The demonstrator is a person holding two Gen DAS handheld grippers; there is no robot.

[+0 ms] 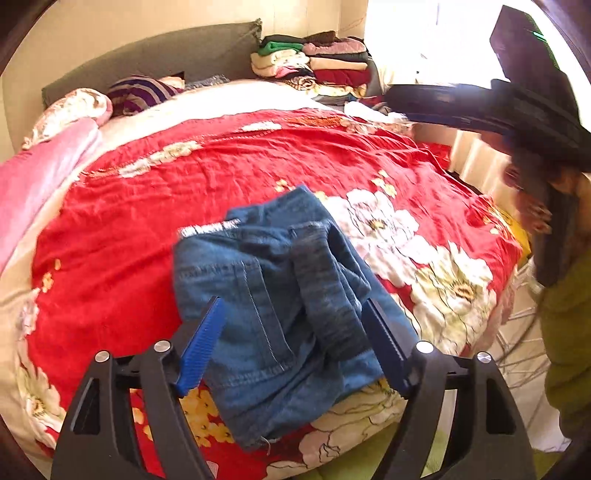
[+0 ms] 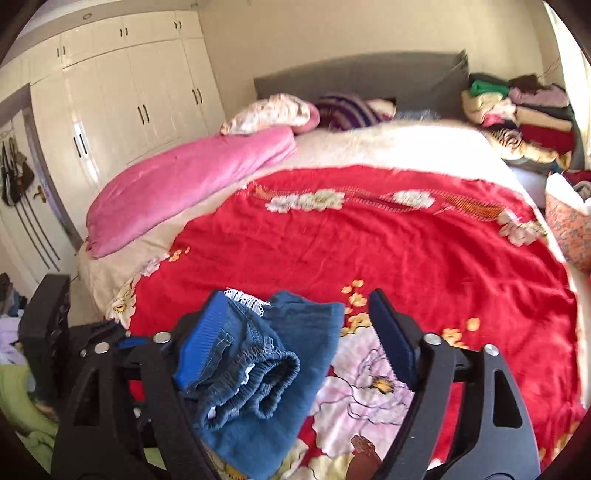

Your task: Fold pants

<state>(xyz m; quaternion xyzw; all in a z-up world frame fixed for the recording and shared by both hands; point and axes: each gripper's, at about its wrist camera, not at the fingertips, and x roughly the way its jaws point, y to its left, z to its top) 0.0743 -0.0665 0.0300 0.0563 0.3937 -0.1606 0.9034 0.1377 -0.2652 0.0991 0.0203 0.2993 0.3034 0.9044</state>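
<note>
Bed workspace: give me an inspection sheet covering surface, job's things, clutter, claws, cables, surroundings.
Surface: red floral bedspread, wrinkled, over a bed with a grey headboard.
Job's things: blue denim pants lie in a folded bundle near the bed's near edge, elastic waistband uppermost in the right wrist view.
Clutter: pink quilt along one side; striped pillow; stacked folded clothes beside the headboard.
Claws: left claw open, over the pants, not gripping; right claw open, likewise.
Cables: nothing seen.
Surroundings: white wardrobe; bright window; person's green sleeve.
</note>
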